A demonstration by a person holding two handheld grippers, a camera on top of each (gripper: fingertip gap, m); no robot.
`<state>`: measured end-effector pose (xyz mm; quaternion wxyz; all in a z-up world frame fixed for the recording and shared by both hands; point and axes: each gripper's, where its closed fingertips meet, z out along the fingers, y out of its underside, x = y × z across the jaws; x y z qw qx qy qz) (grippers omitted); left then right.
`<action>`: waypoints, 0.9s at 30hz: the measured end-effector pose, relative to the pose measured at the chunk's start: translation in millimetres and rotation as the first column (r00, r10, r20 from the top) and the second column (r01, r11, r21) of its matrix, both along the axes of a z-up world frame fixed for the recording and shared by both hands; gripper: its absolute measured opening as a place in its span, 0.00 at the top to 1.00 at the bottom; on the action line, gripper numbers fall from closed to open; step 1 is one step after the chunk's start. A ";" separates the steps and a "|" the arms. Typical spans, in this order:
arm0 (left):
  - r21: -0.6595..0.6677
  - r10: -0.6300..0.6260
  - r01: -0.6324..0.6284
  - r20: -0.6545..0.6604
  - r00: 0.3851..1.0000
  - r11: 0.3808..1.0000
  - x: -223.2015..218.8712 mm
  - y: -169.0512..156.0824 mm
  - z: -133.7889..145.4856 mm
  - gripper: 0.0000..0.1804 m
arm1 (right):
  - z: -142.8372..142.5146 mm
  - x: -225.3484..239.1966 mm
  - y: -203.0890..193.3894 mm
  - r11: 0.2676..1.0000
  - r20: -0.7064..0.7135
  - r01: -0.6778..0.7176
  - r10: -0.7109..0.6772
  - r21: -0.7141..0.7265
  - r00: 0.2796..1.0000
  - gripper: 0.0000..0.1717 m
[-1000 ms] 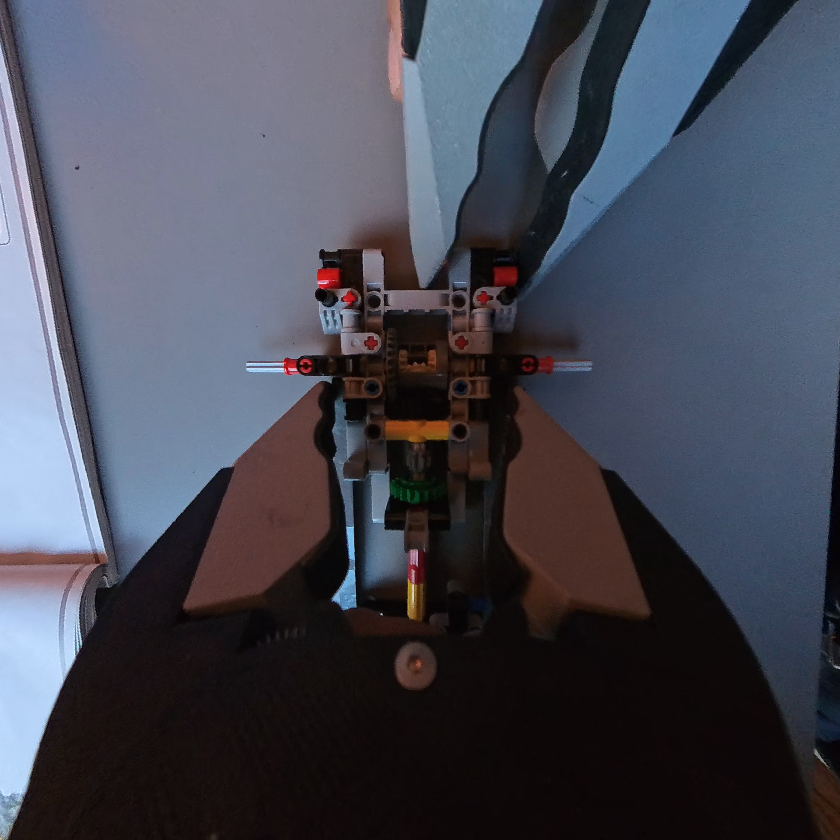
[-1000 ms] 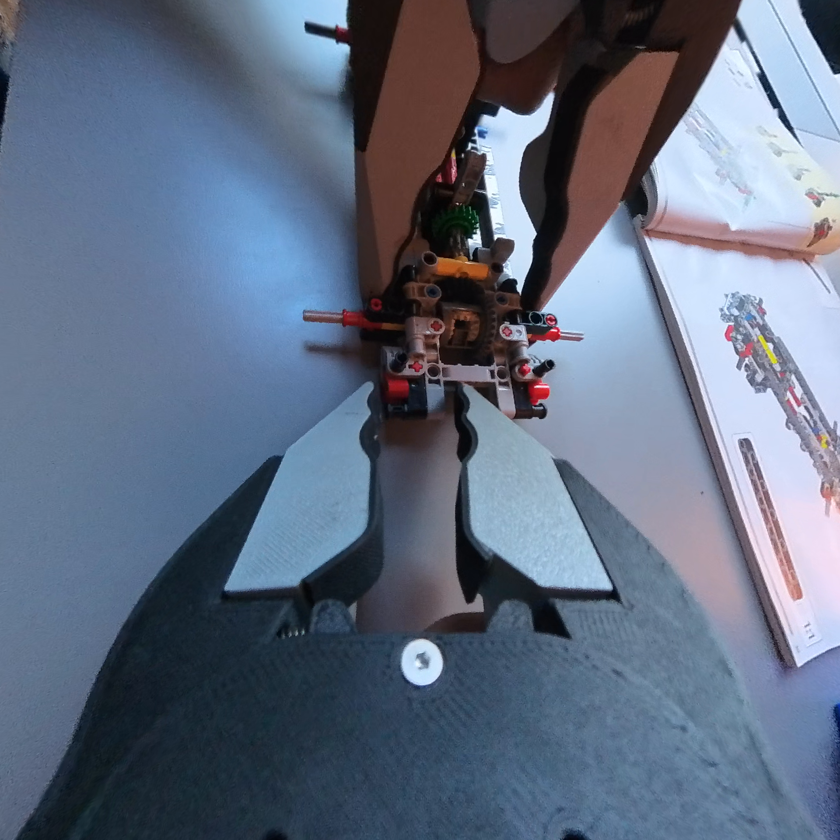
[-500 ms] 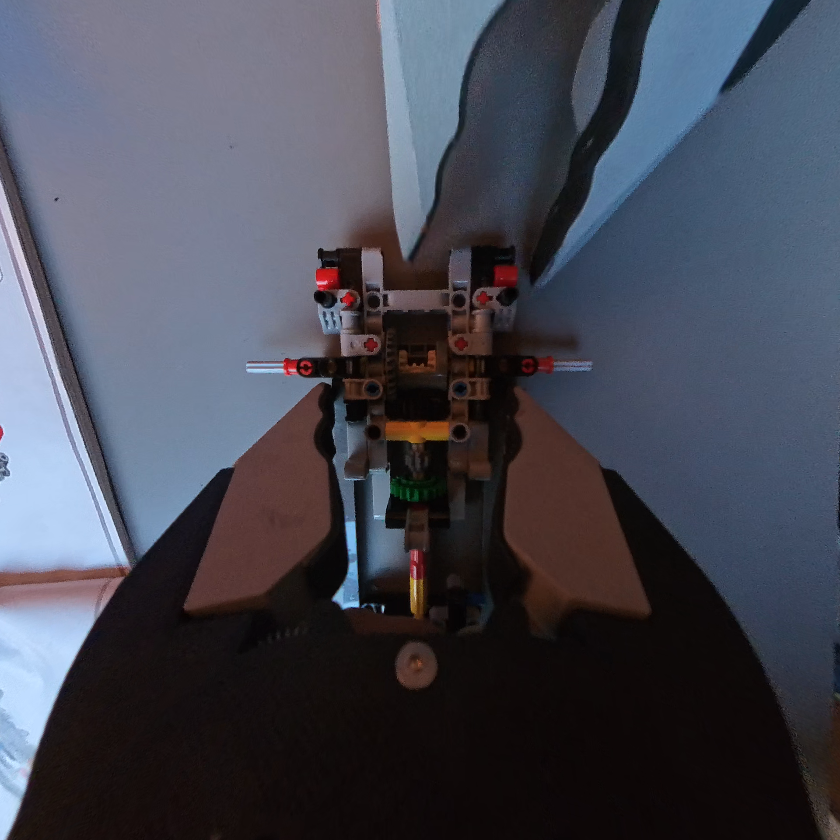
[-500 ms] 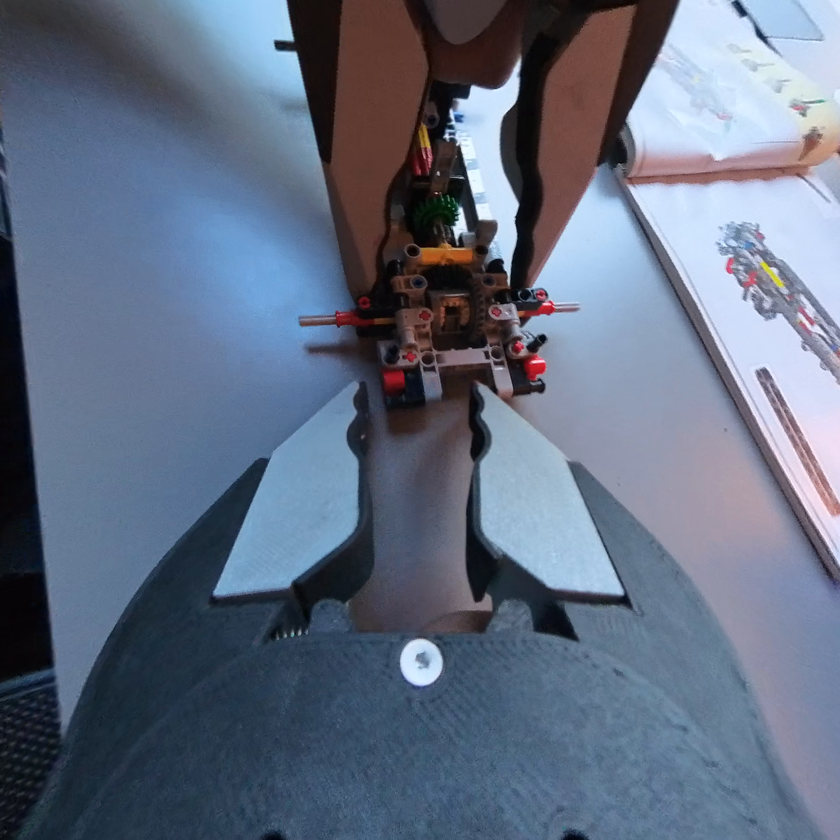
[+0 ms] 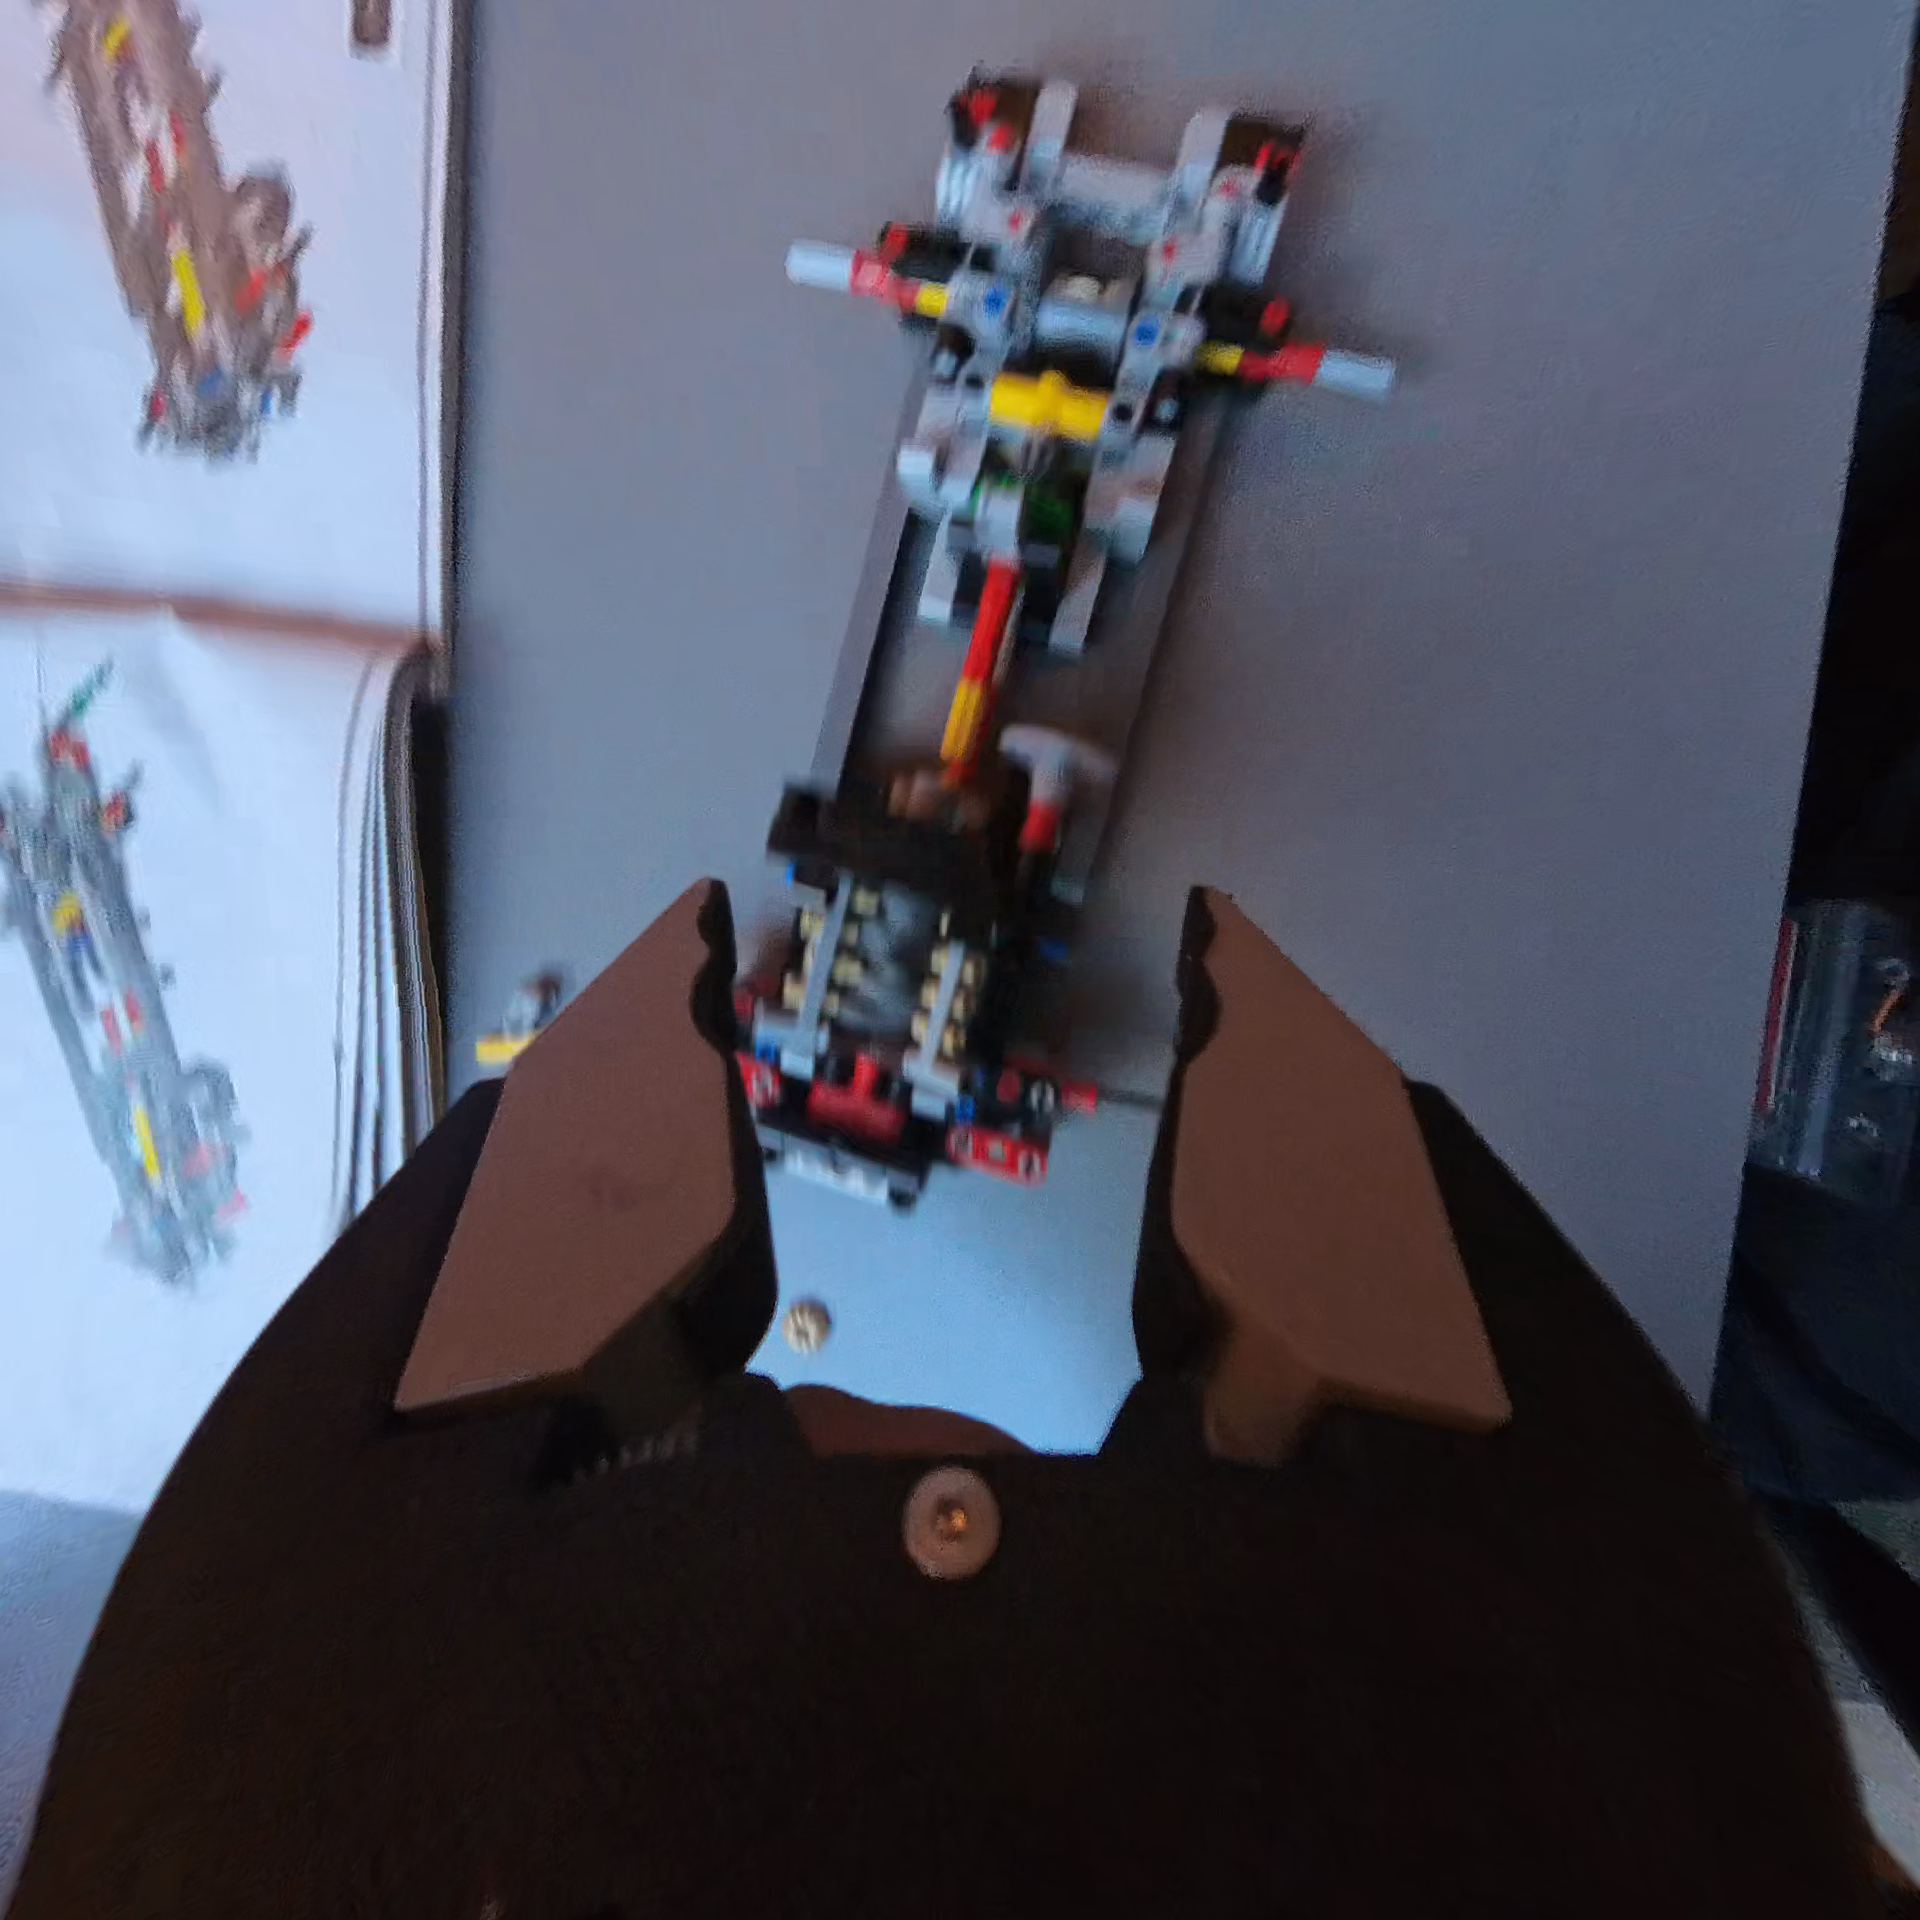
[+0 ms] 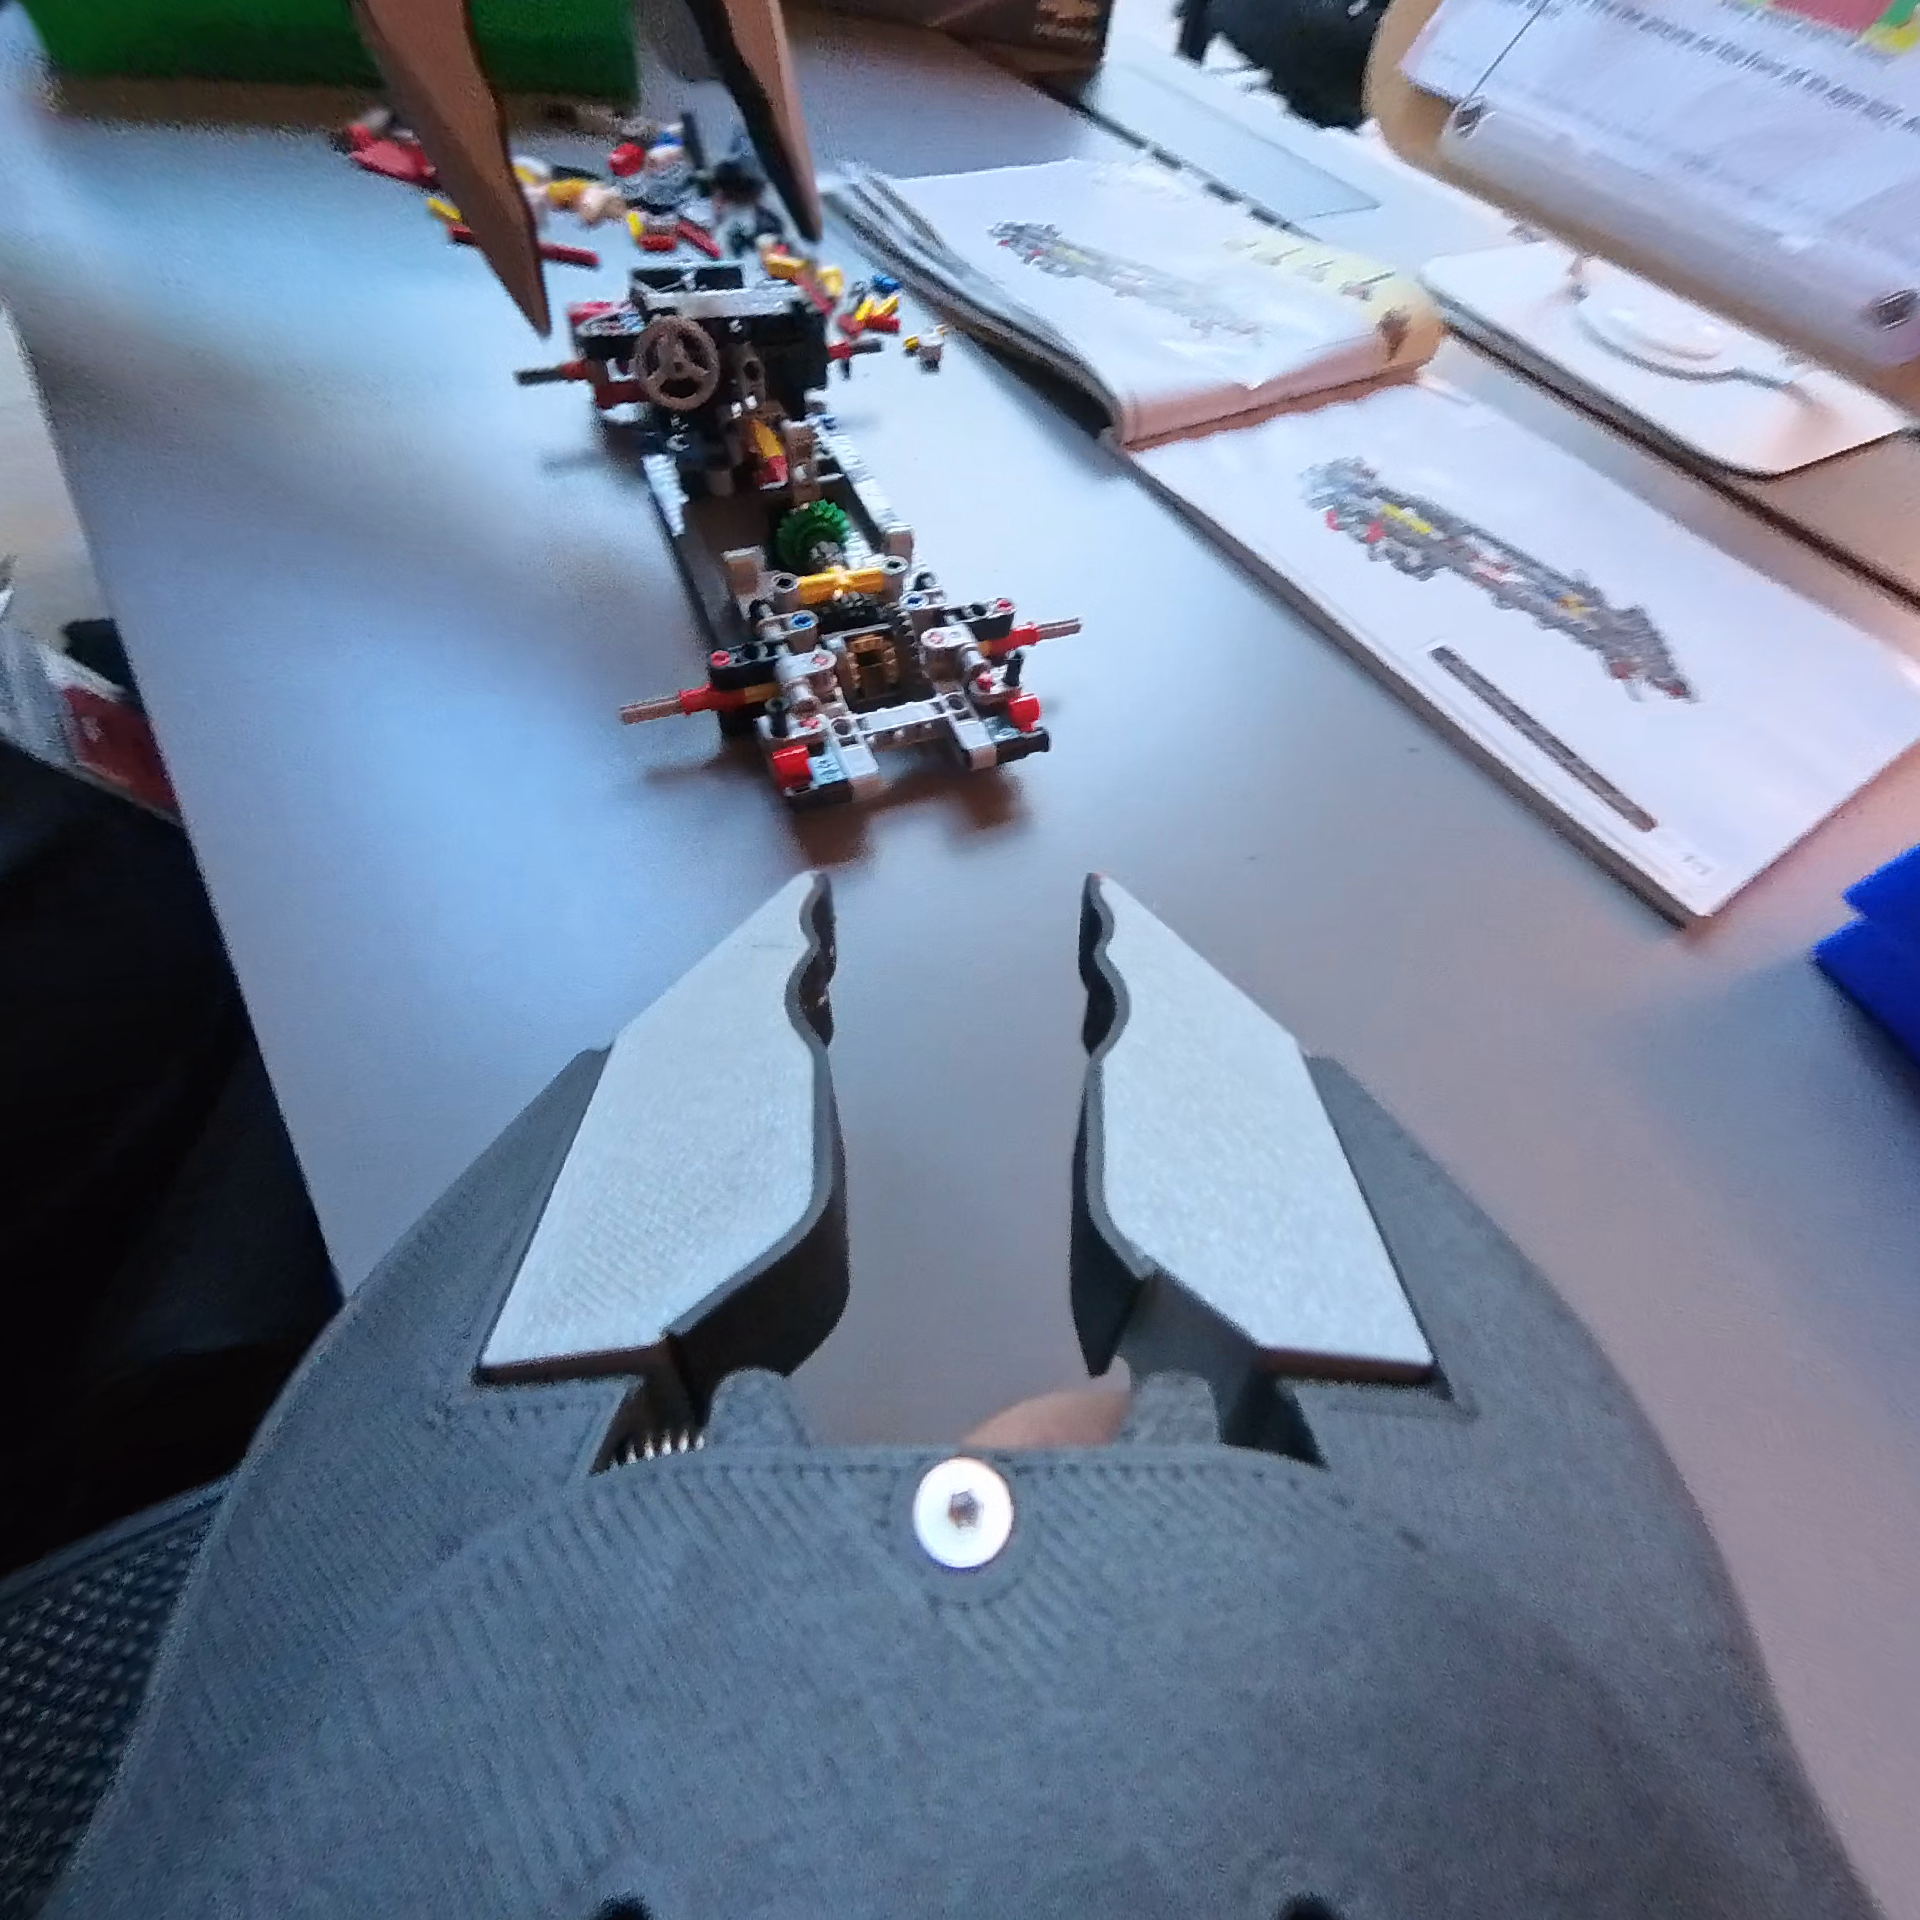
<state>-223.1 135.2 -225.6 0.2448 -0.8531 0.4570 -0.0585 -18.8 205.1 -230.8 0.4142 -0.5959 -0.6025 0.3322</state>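
Note:
A long brick-built vehicle chassis (image 6: 831,582) of grey, black, red and yellow parts lies flat on the grey table (image 6: 364,623). It also shows, blurred, in the left wrist view (image 5: 997,623). My left gripper (image 5: 951,935) is open wide and hovers over the chassis's steering-wheel end. Its brown fingers (image 6: 488,177) stand clear of the model. My right gripper (image 6: 951,914) is open and empty, a short way back from the chassis's axle end. Nothing lies between its grey fingers (image 6: 727,1091).
An open instruction booklet (image 6: 1455,540) lies right of the chassis and shows in the left wrist view (image 5: 156,831) too. Loose small parts (image 6: 665,197) are piled beyond the chassis. A tan gear (image 5: 807,1327) lies under my left gripper. A blue object (image 6: 1881,945) is at the right edge. One gripper's finger ends stand about 25 cm off the other's.
My left gripper's fingers, which flanked the chassis, have spread and drawn back off it. My right gripper has opened wider and pulled back from the axle end. The chassis now rests on the table.

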 end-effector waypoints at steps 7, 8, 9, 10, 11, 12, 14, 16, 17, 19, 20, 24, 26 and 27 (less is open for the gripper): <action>-0.058 0.227 -0.222 0.110 0.968 0.973 -58.7 -32.6 -22.5 0.54 | -23.2 -17.2 -20.2 0.986 0.147 -0.131 0.145 -0.104 0.978 0.69; -0.069 0.236 -0.229 0.109 0.966 0.971 -60.8 -35.6 -29.6 0.54 | -25.6 -20.9 -23.6 0.984 0.163 -0.147 0.163 -0.103 0.973 0.69; -0.077 0.243 -0.236 0.103 0.965 0.969 -62.1 -37.6 -36.2 0.54 | -27.8 -24.8 -26.4 0.982 0.177 -0.162 0.178 -0.099 0.968 0.69; -0.085 0.247 -0.239 0.102 0.964 0.967 -62.0 -39.0 -41.8 0.54 | -29.7 -28.5 -28.3 0.981 0.190 -0.173 0.188 -0.094 0.964 0.69; -0.092 0.248 -0.238 0.107 0.963 0.967 -59.9 -40.1 -45.7 0.54 | -31.5 -31.9 -28.7 0.980 0.203 -0.177 0.192 -0.088 0.960 0.70; -0.097 0.239 -0.228 0.124 0.963 0.969 -54.8 -41.4 -47.8 0.54 | -33.6 -34.1 -28.1 0.981 0.217 -0.177 0.191 -0.085 0.957 0.70; -0.104 0.201 -0.185 0.172 0.964 0.977 -36.2 -46.3 -48.0 0.49 | -38.7 -33.5 -20.8 0.986 0.252 -0.150 0.162 -0.069 0.954 0.70; -0.128 0.112 -0.084 0.235 0.965 0.988 -5.8 -62.3 -44.8 0.52 | -41.5 -25.0 -5.5 0.995 0.270 -0.086 0.095 -0.046 0.958 0.70; -0.150 0.041 0.002 0.284 0.958 0.989 14.5 -77.5 -40.7 0.58 | -39.8 -19.4 1.5 0.997 0.259 -0.053 0.065 -0.051 0.964 0.71; -0.141 -0.044 0.086 0.280 0.959 0.986 33.4 -95.4 -37.5 0.57 | -36.7 -4.1 18.5 0.998 0.242 0.033 -0.017 -0.059 0.970 0.71; -0.120 -0.053 0.084 0.240 0.969 0.989 31.8 -96.3 -39.1 0.55 | -35.5 4.4 24.7 0.996 0.233 0.066 -0.049 -0.066 0.971 0.71; -0.126 -0.007 0.041 0.257 0.966 0.991 22.8 -94.1 -42.6 0.57 | -31.3 37.6 42.7 0.980 0.200 0.181 -0.162 -0.080 0.966 0.70; -0.140 0.018 0.023 0.290 0.957 0.990 22.6 -94.5 -42.6 0.59 | -27.0 44.9 44.9 0.975 0.170 0.196 -0.177 -0.105 0.969 0.70; -0.150 0.023 0.023 0.296 0.955 0.988 23.4 -96.6 -42.6 0.58 | -24.8 45.7 45.2 0.973 0.155 0.196 -0.177 -0.119 0.972 0.70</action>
